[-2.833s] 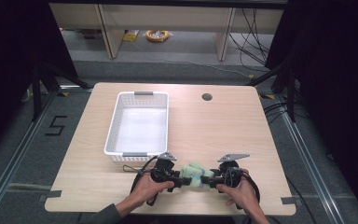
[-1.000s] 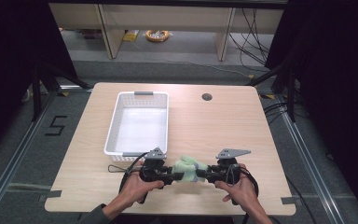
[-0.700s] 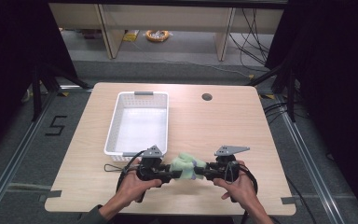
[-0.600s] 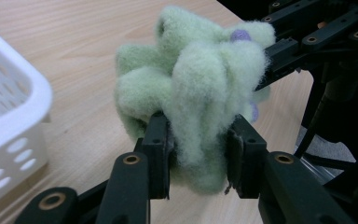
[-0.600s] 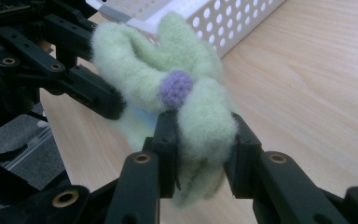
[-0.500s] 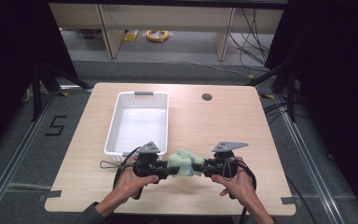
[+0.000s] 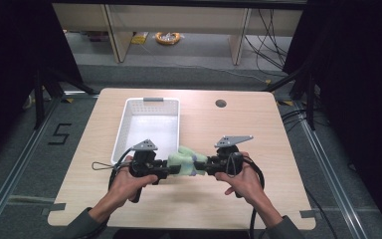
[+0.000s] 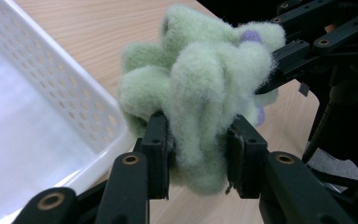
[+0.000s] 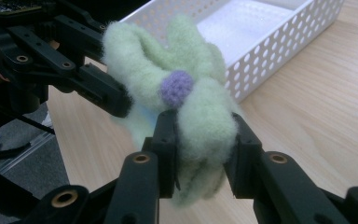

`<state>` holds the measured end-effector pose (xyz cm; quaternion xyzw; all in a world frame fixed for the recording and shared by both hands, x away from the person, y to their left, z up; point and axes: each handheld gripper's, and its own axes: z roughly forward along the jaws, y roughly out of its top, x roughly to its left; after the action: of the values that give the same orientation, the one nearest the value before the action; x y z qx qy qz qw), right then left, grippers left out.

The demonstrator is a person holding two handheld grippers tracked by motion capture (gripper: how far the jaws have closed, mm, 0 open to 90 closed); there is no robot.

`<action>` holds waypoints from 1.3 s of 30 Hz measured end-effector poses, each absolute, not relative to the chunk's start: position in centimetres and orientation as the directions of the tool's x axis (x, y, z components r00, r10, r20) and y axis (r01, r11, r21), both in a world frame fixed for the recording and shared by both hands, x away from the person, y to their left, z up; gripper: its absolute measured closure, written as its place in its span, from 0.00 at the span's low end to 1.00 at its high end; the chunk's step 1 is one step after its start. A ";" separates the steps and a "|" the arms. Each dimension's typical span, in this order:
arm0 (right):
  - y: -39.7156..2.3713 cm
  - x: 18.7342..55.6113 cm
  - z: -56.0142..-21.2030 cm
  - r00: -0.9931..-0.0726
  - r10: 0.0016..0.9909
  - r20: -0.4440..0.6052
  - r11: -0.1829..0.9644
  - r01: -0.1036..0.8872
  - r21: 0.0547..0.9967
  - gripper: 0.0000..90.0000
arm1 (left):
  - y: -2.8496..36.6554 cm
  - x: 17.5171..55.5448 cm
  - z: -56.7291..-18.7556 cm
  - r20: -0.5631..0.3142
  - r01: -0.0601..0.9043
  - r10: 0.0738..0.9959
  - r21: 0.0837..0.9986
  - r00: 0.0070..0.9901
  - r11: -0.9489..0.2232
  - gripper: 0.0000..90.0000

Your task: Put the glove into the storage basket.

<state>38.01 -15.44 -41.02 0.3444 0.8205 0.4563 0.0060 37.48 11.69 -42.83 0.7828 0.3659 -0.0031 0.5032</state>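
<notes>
Each black claw has brass-ringed pivot screws, a grey triangular top plate, trailing black cable.

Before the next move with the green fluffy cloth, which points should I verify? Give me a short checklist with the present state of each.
1. Left gripper shut on the green cloth: ok.
2. Right gripper shut on the same cloth: ok.
3. Cloth held beside the white basket, not yet over it: ok.
4. Basket inside free of other items: ok.
5. Cloth lifted off the table: cannot tell.
6. Cables clear of the basket: ok.
</notes>
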 end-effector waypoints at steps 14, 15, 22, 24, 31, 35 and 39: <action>-12.7 40.3 -39.3 -0.774 0.549 0.315 0.359 0.559 0.748 0.77 | 14.4 39.2 -41.1 -0.377 0.590 0.594 0.780 0.710 -0.211 0.71; -12.4 40.5 -39.2 -0.775 0.549 0.314 0.362 0.559 0.746 0.77 | 14.6 39.3 -40.9 -0.376 0.591 0.597 0.778 0.709 -0.212 0.71; -10.3 42.1 -38.7 -0.776 0.543 0.320 0.376 0.566 0.734 0.77 | 16.6 40.6 -40.4 -0.387 0.623 0.629 0.756 0.674 -0.201 0.71; -9.6 42.6 -38.5 -0.779 0.547 0.307 0.389 0.561 0.731 0.77 | 17.1 40.9 -40.4 -0.390 0.629 0.639 0.754 0.663 -0.192 0.71; -7.3 44.0 -38.7 -0.782 0.541 0.309 0.409 0.565 0.716 0.77 | 18.6 41.7 -40.6 -0.394 0.652 0.663 0.734 0.637 -0.190 0.71; -6.1 44.8 -39.1 -0.781 0.543 0.308 0.420 0.570 0.706 0.77 | 19.9 42.5 -41.1 -0.401 0.672 0.677 0.716 0.617 -0.189 0.71; -5.1 45.4 -39.8 -0.780 0.541 0.314 0.427 0.577 0.696 0.77 | 20.7 42.8 -41.8 -0.415 0.692 0.687 0.700 0.597 -0.179 0.71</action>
<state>45.45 -5.06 -39.76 0.3310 0.8445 0.4205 -0.0213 42.84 20.68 -41.78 0.7677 0.4490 -0.0026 0.4572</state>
